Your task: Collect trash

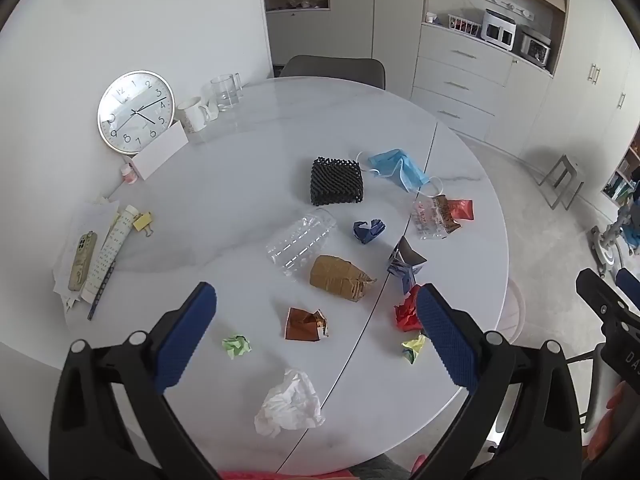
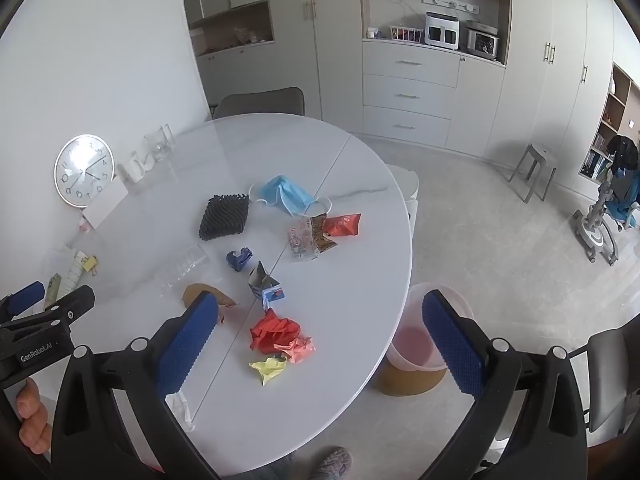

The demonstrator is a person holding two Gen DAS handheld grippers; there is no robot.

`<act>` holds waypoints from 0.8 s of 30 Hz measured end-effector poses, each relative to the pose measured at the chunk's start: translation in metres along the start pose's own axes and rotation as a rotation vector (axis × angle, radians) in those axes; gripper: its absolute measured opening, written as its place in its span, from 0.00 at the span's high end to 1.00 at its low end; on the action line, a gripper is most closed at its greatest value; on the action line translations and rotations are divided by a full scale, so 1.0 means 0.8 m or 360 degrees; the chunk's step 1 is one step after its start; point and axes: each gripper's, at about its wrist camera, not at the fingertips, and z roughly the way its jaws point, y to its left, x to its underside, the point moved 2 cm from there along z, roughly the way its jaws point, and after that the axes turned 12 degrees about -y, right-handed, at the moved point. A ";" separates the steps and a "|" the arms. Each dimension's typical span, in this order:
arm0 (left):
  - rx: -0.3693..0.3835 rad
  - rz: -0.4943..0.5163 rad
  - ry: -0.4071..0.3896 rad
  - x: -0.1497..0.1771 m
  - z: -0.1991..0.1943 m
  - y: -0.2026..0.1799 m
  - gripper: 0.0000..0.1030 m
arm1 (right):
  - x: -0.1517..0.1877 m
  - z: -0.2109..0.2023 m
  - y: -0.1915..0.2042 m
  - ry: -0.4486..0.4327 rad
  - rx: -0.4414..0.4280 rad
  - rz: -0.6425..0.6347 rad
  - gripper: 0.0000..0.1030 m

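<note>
Trash lies scattered on a round white table [image 1: 248, 152]: a white tissue [image 1: 290, 404], a green paper ball [image 1: 237, 346], a brown foil wrapper [image 1: 306, 323], a taped brown wad [image 1: 340, 278], a clear plastic bottle [image 1: 302, 240], a blue mask [image 1: 398, 168], red crumpled paper [image 2: 274, 330] and a yellow ball [image 2: 269, 368]. My left gripper [image 1: 316, 334] is open and empty above the near trash. My right gripper [image 2: 320, 340] is open and empty over the table's right edge. A bin with a pink liner [image 2: 416, 350] stands on the floor beside the table.
A black mesh block [image 1: 337, 181], snack wrappers [image 1: 440, 214], a blue wad [image 1: 369, 230] and a folded carton [image 1: 406, 262] lie mid-table. A clock [image 1: 136, 112], mugs, a glass, a phone [image 1: 82, 260] and papers sit at the left. A chair [image 1: 332, 68] stands behind.
</note>
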 end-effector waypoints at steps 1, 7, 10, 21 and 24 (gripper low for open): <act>0.0000 -0.0003 0.0002 0.000 0.000 0.001 0.07 | 0.001 0.000 0.000 0.0000 -0.0002 -0.0001 0.02; 0.0001 -0.0013 0.0014 -0.001 0.002 0.001 0.07 | 0.003 0.000 0.005 0.0005 0.0009 -0.0016 0.02; 0.0004 -0.0015 0.0016 -0.001 0.003 0.002 0.07 | 0.003 0.000 0.006 0.0007 0.0011 -0.0020 0.02; 0.0005 -0.0009 0.0019 0.002 0.005 0.002 0.07 | 0.003 0.002 0.004 0.0013 0.0010 -0.0022 0.02; -0.0001 -0.0008 0.0018 0.002 0.005 0.002 0.07 | 0.002 0.002 0.003 0.0014 0.0009 -0.0023 0.02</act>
